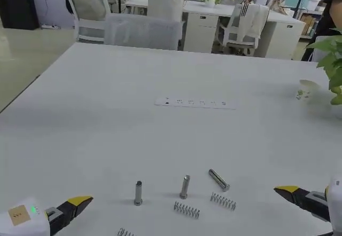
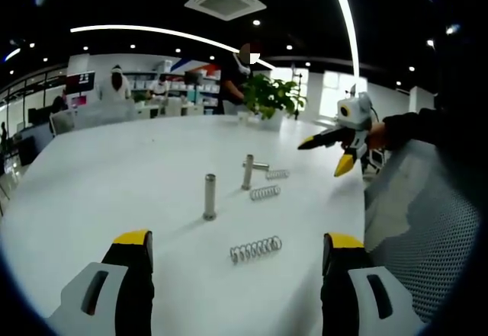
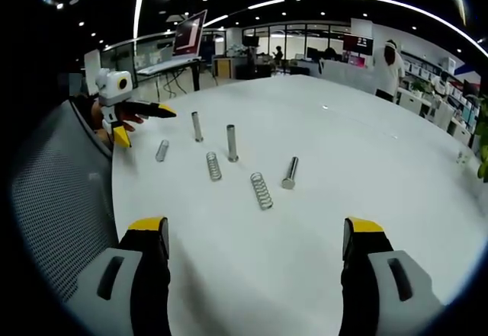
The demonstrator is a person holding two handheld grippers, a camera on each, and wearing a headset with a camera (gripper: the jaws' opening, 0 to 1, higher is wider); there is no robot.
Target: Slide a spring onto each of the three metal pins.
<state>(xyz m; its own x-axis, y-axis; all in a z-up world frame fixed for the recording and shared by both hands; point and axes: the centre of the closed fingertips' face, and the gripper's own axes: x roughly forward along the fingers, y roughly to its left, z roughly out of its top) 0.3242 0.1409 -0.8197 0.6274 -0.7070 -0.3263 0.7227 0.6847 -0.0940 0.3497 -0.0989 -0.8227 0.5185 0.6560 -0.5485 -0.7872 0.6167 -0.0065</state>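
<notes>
Left claw (image 2: 238, 238) and right claw (image 3: 255, 225) are black, yellow-tipped, white-bodied.

spring (image 1: 124, 231) cut by head view's bottom edge, plant (image 1: 331, 59) cropped at right, power strip (image 1: 195, 103) markings illegible

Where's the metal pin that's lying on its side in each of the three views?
Head view: the lying pin sits low, right of centre.
Left gripper view: the lying pin is near the centre, poking out rightward from behind an upright pin.
Right gripper view: the lying pin is just right of centre.
Shared landmark: that upright pin, standing nearest it.
</notes>
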